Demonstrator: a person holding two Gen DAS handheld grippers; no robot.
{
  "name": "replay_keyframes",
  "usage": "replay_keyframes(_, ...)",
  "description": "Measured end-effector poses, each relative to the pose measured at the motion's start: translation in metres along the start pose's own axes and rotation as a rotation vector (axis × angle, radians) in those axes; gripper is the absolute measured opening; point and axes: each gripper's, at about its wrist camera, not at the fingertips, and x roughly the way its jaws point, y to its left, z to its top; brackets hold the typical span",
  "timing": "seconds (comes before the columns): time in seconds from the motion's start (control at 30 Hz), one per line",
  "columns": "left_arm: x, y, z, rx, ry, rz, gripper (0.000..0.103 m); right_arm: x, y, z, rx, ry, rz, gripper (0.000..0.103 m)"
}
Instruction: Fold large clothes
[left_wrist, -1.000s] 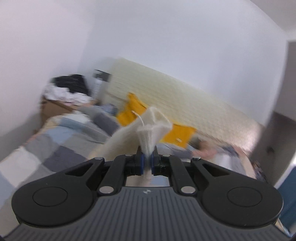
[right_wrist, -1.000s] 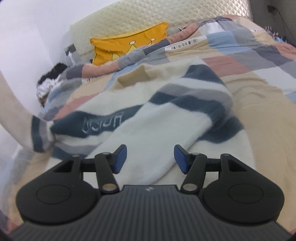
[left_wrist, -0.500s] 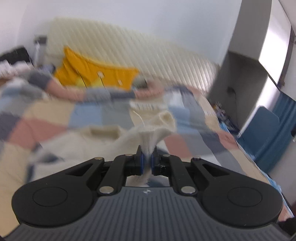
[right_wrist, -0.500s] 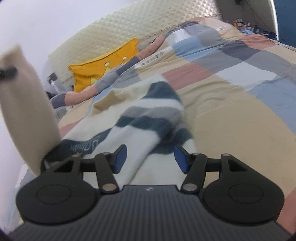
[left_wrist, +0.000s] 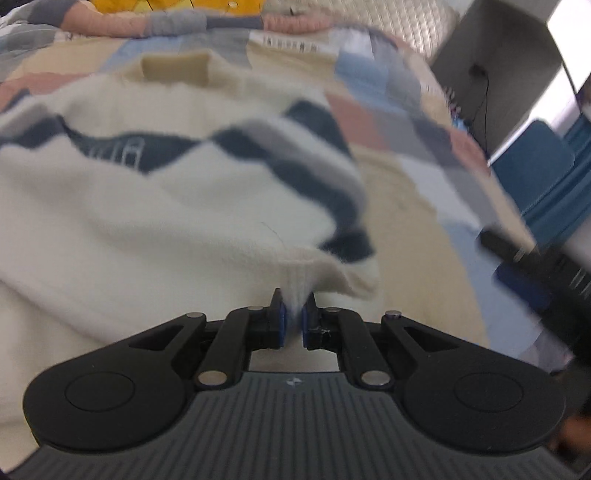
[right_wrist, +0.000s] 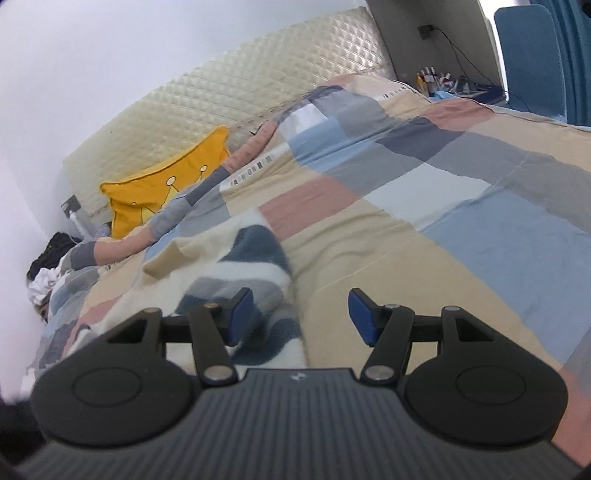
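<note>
A cream sweater (left_wrist: 147, 206) with navy and grey stripes lies spread on the patchwork bedspread (left_wrist: 413, 206). My left gripper (left_wrist: 293, 317) is shut on the ribbed cuff (left_wrist: 297, 284) of its sleeve, which lies folded across the sweater body. In the right wrist view the sweater's striped edge (right_wrist: 255, 273) lies at the lower left. My right gripper (right_wrist: 297, 315) is open and empty, low over the bedspread (right_wrist: 424, 206) at the sweater's right edge. It also shows blurred at the right of the left wrist view (left_wrist: 532, 266).
A yellow crown pillow (right_wrist: 162, 192) and a rolled duvet (right_wrist: 207, 177) lie against the quilted headboard (right_wrist: 236, 88). A pile of clothes (right_wrist: 44, 266) sits at the far left. A blue chair (right_wrist: 528, 55) and a cluttered shelf (right_wrist: 443, 79) stand beside the bed.
My left gripper has swung the sleeve cuff from high in the air down and across onto the sweater body. My right gripper has shifted right, off the sweater, still open.
</note>
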Motion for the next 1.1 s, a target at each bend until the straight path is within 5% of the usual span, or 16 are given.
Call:
replay_keyframes(0.13,0.005,0.004,-0.014,0.012,0.001,-0.002,0.015,-0.005,-0.004,-0.001,-0.001,-0.018,-0.023,0.061)
replay_keyframes(0.2,0.0,0.007,-0.012,-0.001,0.023,-0.01,0.047,-0.004,-0.006,-0.001,-0.003,-0.011,-0.033,0.061)
replay_keyframes(0.27,-0.011,0.01,-0.013,-0.022,0.02,-0.02,0.062,-0.002,-0.008,-0.002,0.003,-0.002,-0.045,0.061)
replay_keyframes(0.37,-0.033,0.018,-0.019,-0.049,0.027,-0.049,0.07,-0.001,-0.008,-0.003,0.006,0.002,-0.052,0.061)
replay_keyframes(0.53,-0.063,0.037,-0.034,-0.095,0.019,-0.065,0.07,0.0,0.001,-0.005,-0.016,-0.002,-0.045,0.061)
replay_keyframes(0.77,-0.103,0.078,-0.024,-0.105,-0.151,0.016,0.07,0.007,0.022,-0.018,-0.088,0.04,-0.011,0.061)
replay_keyframes(1.1,-0.091,0.159,0.0,-0.227,-0.253,0.118,0.07,0.048,0.051,-0.051,-0.059,0.267,0.121,0.06)
